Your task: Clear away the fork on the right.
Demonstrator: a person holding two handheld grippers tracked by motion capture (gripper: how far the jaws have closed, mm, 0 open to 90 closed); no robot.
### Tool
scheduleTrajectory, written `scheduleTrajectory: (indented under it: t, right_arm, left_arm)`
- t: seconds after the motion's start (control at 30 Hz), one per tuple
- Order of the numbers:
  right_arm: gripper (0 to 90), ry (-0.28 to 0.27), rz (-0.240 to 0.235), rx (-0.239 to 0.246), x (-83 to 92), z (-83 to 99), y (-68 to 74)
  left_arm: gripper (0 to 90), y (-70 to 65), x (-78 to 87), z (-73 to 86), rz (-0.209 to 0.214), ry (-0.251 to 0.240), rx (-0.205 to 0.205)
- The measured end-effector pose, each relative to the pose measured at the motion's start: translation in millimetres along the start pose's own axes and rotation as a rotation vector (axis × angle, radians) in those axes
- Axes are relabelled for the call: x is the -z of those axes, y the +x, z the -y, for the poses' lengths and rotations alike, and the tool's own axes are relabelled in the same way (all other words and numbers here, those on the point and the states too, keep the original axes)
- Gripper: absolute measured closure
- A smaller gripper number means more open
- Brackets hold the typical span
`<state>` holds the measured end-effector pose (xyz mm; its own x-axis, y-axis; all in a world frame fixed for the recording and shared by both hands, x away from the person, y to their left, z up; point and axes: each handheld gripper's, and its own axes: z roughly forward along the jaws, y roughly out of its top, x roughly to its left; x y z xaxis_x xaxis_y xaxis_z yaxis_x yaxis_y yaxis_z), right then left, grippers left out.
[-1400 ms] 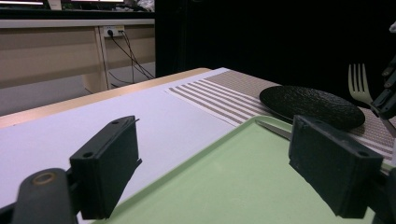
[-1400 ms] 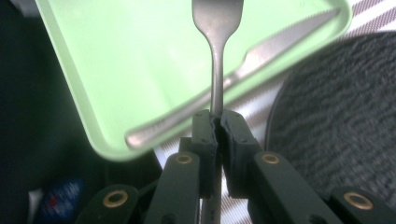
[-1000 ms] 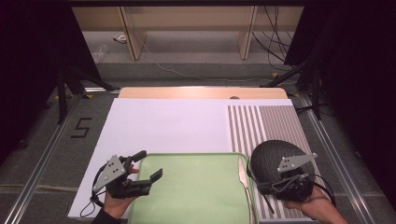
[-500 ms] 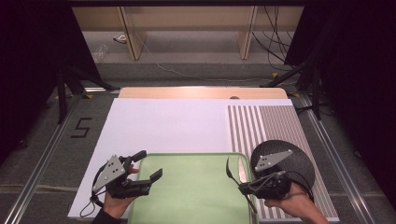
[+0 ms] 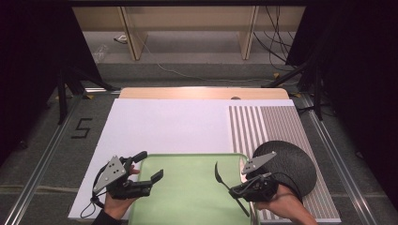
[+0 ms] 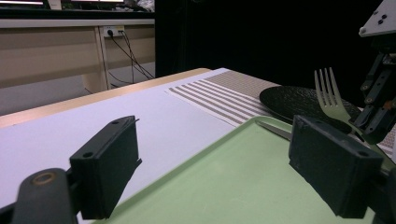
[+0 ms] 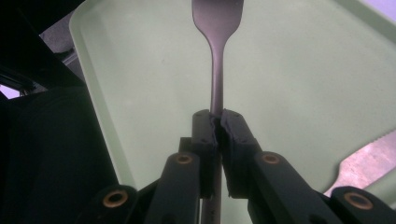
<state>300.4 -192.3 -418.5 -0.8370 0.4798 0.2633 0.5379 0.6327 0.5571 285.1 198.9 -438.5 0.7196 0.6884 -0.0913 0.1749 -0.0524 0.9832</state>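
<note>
My right gripper (image 5: pixel 236 189) is shut on the handle of a metal fork (image 5: pixel 224 180) and holds it over the right part of a green tray (image 5: pixel 187 197). In the right gripper view the pads (image 7: pixel 205 128) pinch the fork (image 7: pixel 217 56) at mid-handle, with its head pointing away above the tray (image 7: pixel 303 70). The left gripper (image 5: pixel 150 165) stands open over the tray's left edge with nothing between its fingers. In the left gripper view its jaws are spread wide (image 6: pixel 219 170), and the fork (image 6: pixel 329 95) shows tines-up beyond them in the right gripper (image 6: pixel 376 107).
A black round plate (image 5: pixel 291 164) lies on a striped mat (image 5: pixel 267 124) right of the tray. A white sheet (image 5: pixel 169 126) covers the table ahead. A grey serrated blade (image 7: pixel 362 161), like a knife's, lies by the tray's edge near the right hand.
The right gripper has carried the fork leftward, from above the black plate to above the tray's right part. The left gripper has kept still.
</note>
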Motion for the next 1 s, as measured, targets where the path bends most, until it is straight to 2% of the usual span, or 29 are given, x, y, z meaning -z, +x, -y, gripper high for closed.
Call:
scheduleTrajectory:
  t: [0.4,0.77,1.0]
  right_arm:
    - [84.6,0.088,0.013,0.009,-17.7,-8.3,6.8]
    - [84.6,0.186,0.054,0.035,-30.8,-12.3,12.9]
    - [84.6,0.242,0.06,0.055,-38.6,-14.7,16.6]
  left_arm:
    - [15.7,0.1,0.0,-0.2,0.001,-0.001,0.001]
    - [15.7,0.0,-0.2,0.1,0.0,0.001,-0.001]
    - [15.7,-0.1,-0.2,0.0,0.001,0.001,0.0]
